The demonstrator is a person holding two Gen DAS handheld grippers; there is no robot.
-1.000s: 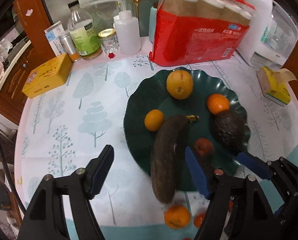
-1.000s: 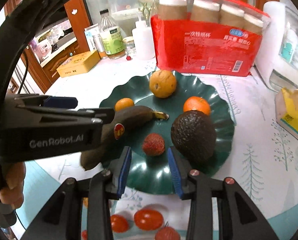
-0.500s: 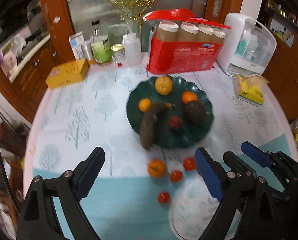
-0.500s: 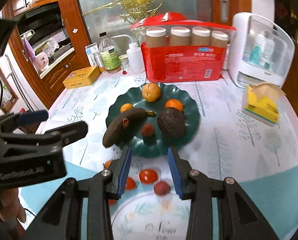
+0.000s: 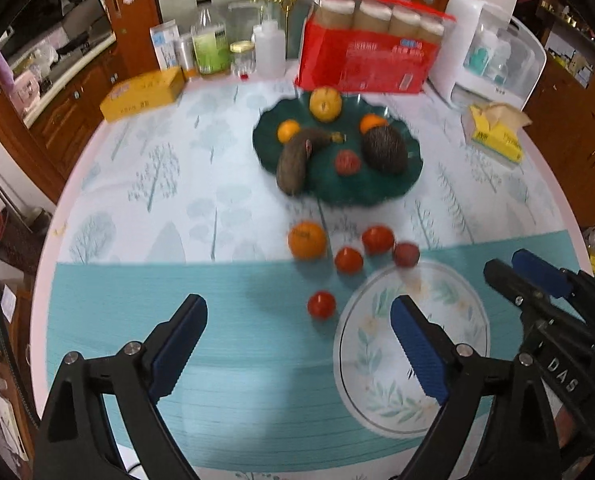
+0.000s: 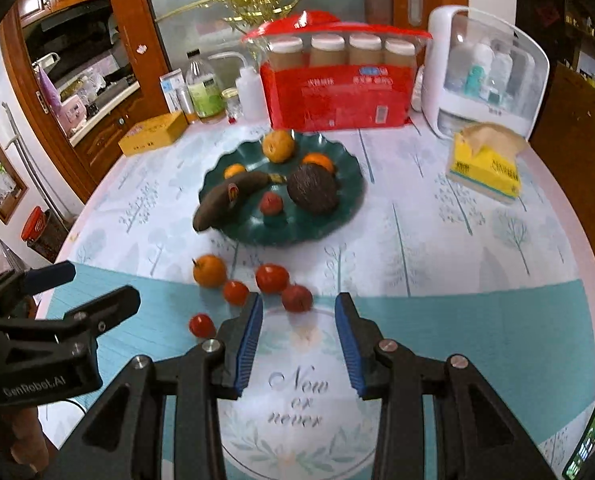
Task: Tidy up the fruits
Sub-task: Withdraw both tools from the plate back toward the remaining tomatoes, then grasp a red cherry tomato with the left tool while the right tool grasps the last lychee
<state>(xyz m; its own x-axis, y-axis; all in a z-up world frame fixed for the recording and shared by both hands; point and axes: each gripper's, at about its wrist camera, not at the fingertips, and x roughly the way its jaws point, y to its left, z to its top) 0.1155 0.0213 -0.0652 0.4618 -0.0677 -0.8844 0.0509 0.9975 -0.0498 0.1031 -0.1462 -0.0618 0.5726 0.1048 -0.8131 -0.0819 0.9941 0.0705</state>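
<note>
A dark green plate (image 5: 393, 188) (image 6: 349, 184) mid-table holds a blackened banana (image 5: 295, 160) (image 6: 225, 200), an avocado (image 5: 385, 150) (image 6: 312, 189), a lychee (image 5: 347, 161) (image 6: 271, 203) and three orange fruits. In front of it lie an orange (image 5: 307, 239) (image 6: 209, 271), several tomatoes (image 5: 348, 260) (image 6: 272, 277) and a lychee (image 5: 406, 254) (image 6: 297, 298). My left gripper (image 5: 297, 344) is open and empty above the teal cloth. My right gripper (image 6: 299, 340) is open and empty over a white printed plate (image 6: 297, 392) (image 5: 413, 344).
At the back stand a red pack of cups (image 5: 365, 62) (image 6: 337, 92), bottles (image 5: 211, 44), a yellow box (image 5: 141, 94), a white cabinet (image 6: 485, 72) and a yellow tissue pack (image 6: 485, 168). The round table's edge curves left and right.
Both grippers have pulled back and up from the green plate toward the table's near edge. The loose fruits and white plate have come into view. Both stay open.
</note>
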